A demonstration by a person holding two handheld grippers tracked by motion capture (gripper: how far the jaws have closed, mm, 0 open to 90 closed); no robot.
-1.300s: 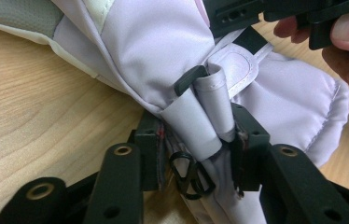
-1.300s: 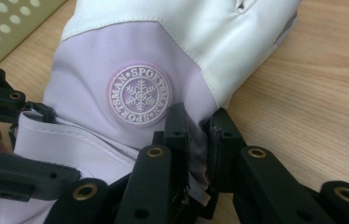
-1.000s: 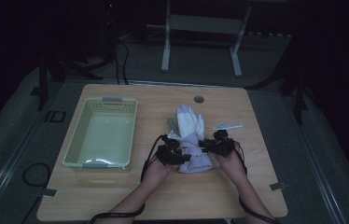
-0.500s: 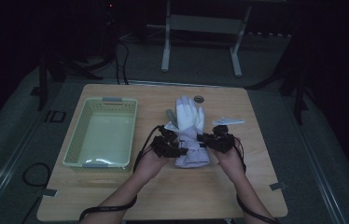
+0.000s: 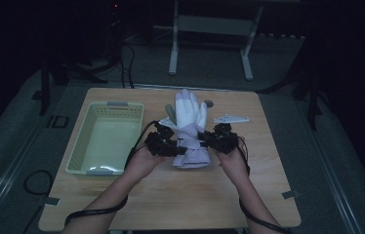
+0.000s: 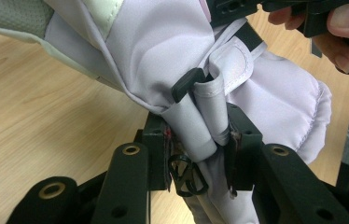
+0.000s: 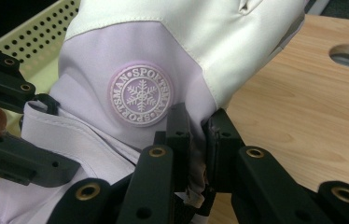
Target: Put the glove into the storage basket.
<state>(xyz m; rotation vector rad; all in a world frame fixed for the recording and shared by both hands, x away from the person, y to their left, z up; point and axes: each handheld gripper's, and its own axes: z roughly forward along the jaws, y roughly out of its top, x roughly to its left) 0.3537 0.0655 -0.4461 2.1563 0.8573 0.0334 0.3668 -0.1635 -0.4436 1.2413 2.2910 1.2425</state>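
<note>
High view: the glove (image 5: 190, 129) hangs between the two grippers above the counter (image 5: 268, 165), just right of the basket (image 5: 105, 139). Its long axis runs away from the person, fingers pointing to the far edge, cuff nearest the person. The left gripper (image 5: 173, 146) grips the glove's side that faces the basket, the right gripper (image 5: 209, 141) the opposite side, both at wrist level, so each hand is equally near. The basket lies left of the glove, on the left hand's side; a carry there would be led by that hand, I judge. A small white piece (image 5: 232, 118) lies on the counter on the far side of the glove from the basket.

Left gripper view: the jaws are clenched on a rolled fold of the glove (image 6: 200, 126) at its wrist strap, with the buckle (image 6: 186, 84) just above them.

Right gripper view: the jaws pinch the glove (image 7: 140, 93) fabric just below the round snowflake badge (image 7: 141, 94); the basket (image 7: 37, 42) shows behind the glove.
</note>
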